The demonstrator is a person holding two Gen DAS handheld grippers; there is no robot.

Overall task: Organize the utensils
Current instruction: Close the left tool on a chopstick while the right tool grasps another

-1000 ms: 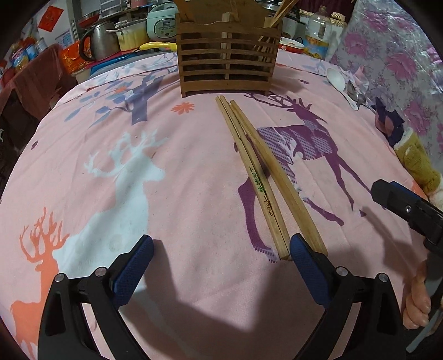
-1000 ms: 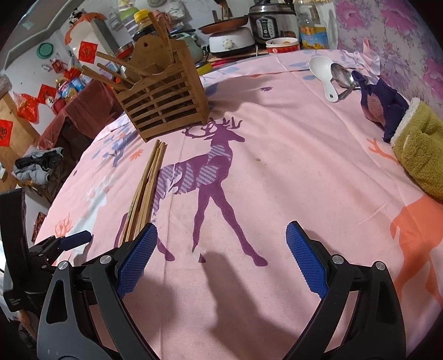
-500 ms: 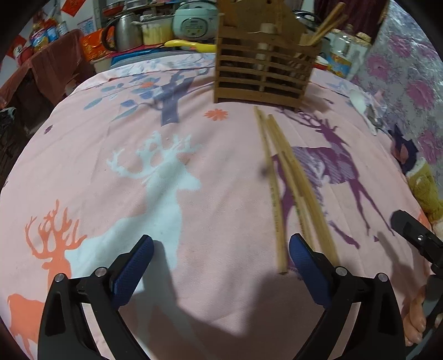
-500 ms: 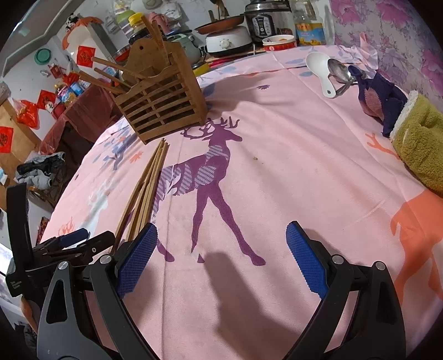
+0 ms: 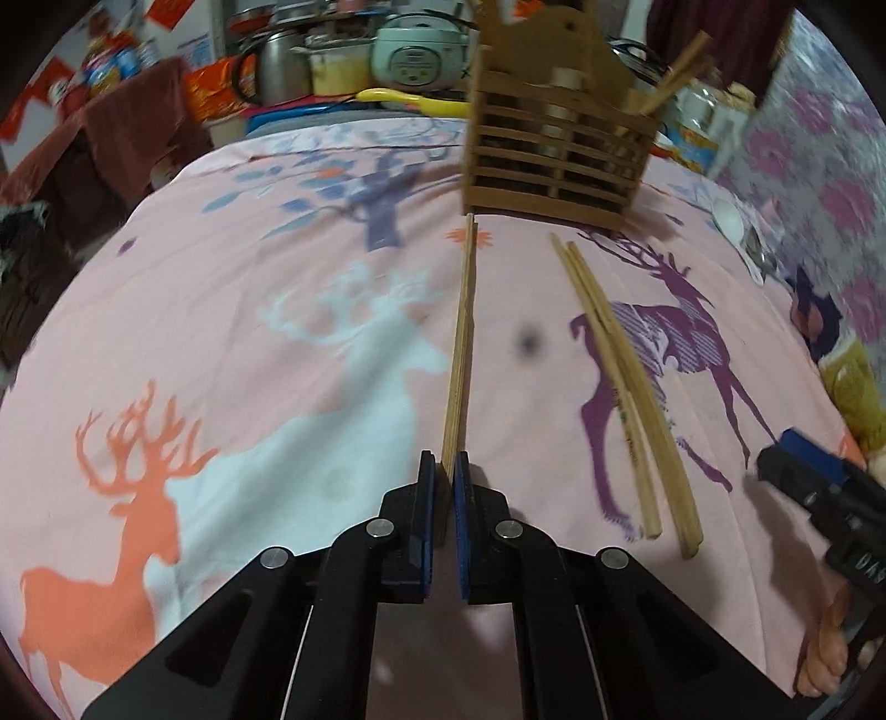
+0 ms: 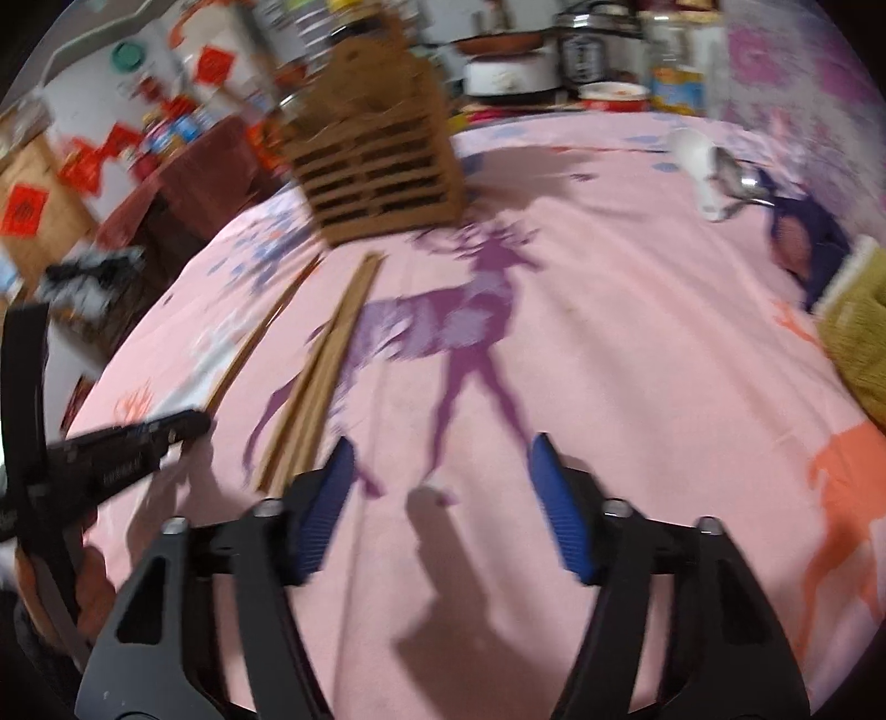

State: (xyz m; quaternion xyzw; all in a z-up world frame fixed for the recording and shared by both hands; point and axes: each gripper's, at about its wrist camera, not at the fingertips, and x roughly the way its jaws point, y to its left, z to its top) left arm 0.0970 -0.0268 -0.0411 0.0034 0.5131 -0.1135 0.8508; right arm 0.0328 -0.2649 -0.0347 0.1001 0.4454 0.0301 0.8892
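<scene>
My left gripper (image 5: pixel 446 471) is shut on the near end of one wooden chopstick (image 5: pixel 462 338), which points away towards the slatted wooden utensil holder (image 5: pixel 554 160). Two more chopsticks (image 5: pixel 631 382) lie side by side on the pink deer cloth to its right. In the right wrist view these two chopsticks (image 6: pixel 326 354) lie just left of my right gripper (image 6: pixel 437 482). Its jaws are closing with nothing between them, low over the cloth. The left gripper (image 6: pixel 183 426) and the held chopstick (image 6: pixel 260 332) show at the left there. The holder (image 6: pixel 376 166) stands at the back with several chopsticks in it.
A white spoon (image 6: pixel 698 160) and a metal spoon (image 6: pixel 736 177) lie at the far right of the cloth, beside a dark blue cloth item (image 6: pixel 808 232) and a green towel (image 6: pixel 858 343). A rice cooker (image 5: pixel 415 50), kettle and pots crowd the far edge.
The left gripper has shut on one chopstick and drawn it left, away from the other two. The right gripper's jaws have narrowed. Both views have rolled a little.
</scene>
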